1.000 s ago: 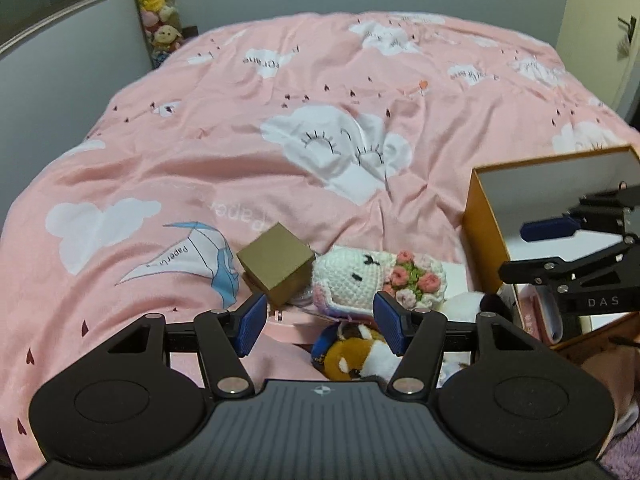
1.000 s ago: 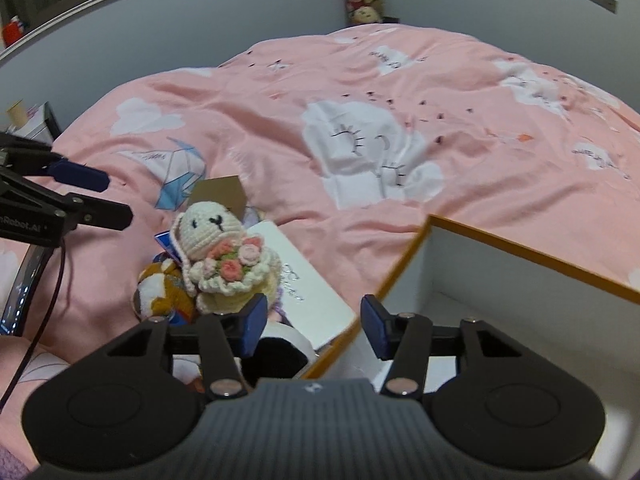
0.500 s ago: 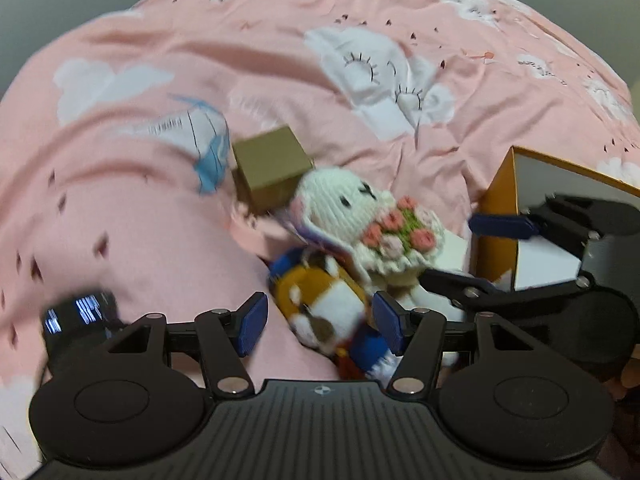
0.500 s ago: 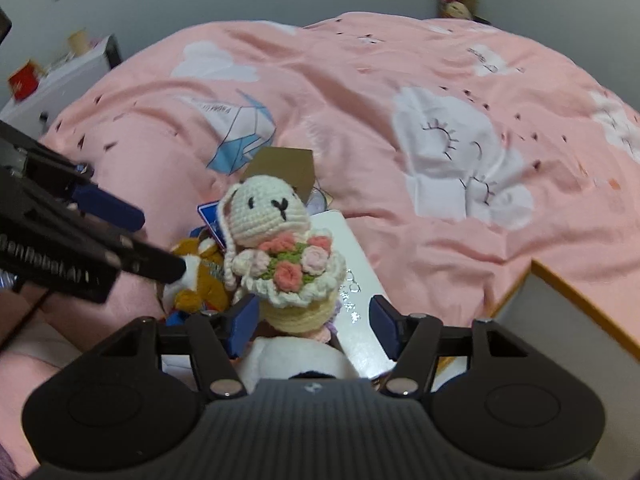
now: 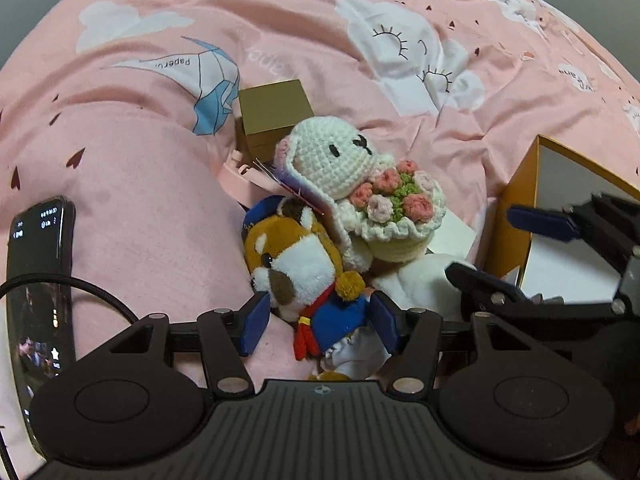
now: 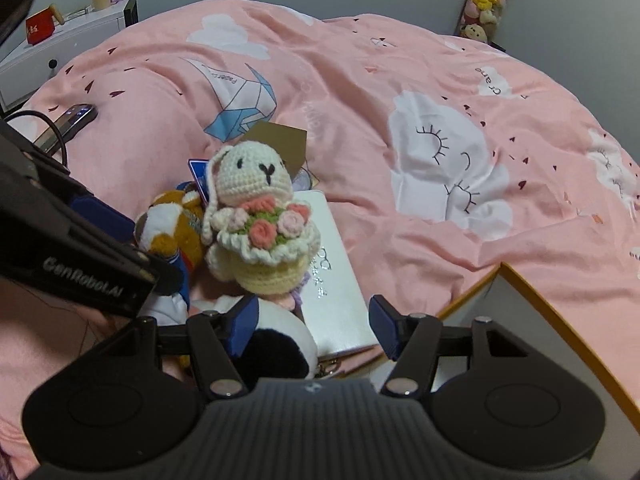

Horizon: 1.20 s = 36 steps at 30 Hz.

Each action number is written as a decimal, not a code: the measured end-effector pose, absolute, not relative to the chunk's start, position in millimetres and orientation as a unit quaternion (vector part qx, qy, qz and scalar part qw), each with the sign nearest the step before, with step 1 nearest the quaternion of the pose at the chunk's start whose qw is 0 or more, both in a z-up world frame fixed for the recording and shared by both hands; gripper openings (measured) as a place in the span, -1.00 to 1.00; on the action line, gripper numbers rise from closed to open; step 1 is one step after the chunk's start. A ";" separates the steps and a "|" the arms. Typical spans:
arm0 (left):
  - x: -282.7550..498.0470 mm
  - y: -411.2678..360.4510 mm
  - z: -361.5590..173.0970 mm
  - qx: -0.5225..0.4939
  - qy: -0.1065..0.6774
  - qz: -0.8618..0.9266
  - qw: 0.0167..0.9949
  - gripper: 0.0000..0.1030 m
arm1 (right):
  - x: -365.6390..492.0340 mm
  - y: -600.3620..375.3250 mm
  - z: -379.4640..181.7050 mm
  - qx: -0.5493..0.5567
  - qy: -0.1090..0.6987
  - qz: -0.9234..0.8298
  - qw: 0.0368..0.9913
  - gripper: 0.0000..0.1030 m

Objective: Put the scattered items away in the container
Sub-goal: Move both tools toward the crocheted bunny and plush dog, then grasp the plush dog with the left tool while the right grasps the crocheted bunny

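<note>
Between spread left gripper jaws: plush dog, untouched.

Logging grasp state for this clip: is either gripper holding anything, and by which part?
Nothing is held. The left gripper is open, its fingers straddling the plush dog's blue body. The right gripper is open over the pile.

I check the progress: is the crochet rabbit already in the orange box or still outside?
Outside. The crochet rabbit leans on the white flat box on the bedspread, left of the orange box.
</note>
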State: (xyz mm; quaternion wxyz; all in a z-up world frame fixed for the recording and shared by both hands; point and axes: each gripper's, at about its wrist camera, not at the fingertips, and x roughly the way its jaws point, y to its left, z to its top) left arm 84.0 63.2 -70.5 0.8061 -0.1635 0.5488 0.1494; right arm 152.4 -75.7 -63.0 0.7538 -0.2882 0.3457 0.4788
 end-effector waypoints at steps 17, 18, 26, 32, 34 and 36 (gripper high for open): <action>98.2 77.1 -98.0 -0.200 0.556 0.168 0.789 0.26 | 142.2 -80.5 -61.9 -0.280 0.348 0.459 0.768 0.33; 98.3 77.0 -98.2 -0.197 0.554 0.167 0.792 0.24 | 142.0 -81.0 -61.8 -0.279 0.349 0.458 0.769 0.33; 94.7 70.5 -88.5 -0.130 0.532 0.149 0.823 0.10 | 141.5 -79.9 -60.2 -0.277 0.345 0.453 0.774 0.34; 93.8 67.6 -79.2 -0.084 0.513 0.149 0.841 0.07 | 147.1 -73.0 -56.9 -0.272 0.334 0.457 0.778 0.34; 95.5 67.3 -77.5 -0.076 0.509 0.151 0.844 0.08 | 148.6 -67.8 -58.5 -0.275 0.333 0.464 0.774 0.34; 98.3 70.3 -79.6 -0.080 0.514 0.150 0.841 0.09 | 150.1 -61.6 -61.5 -0.279 0.333 0.467 0.770 0.33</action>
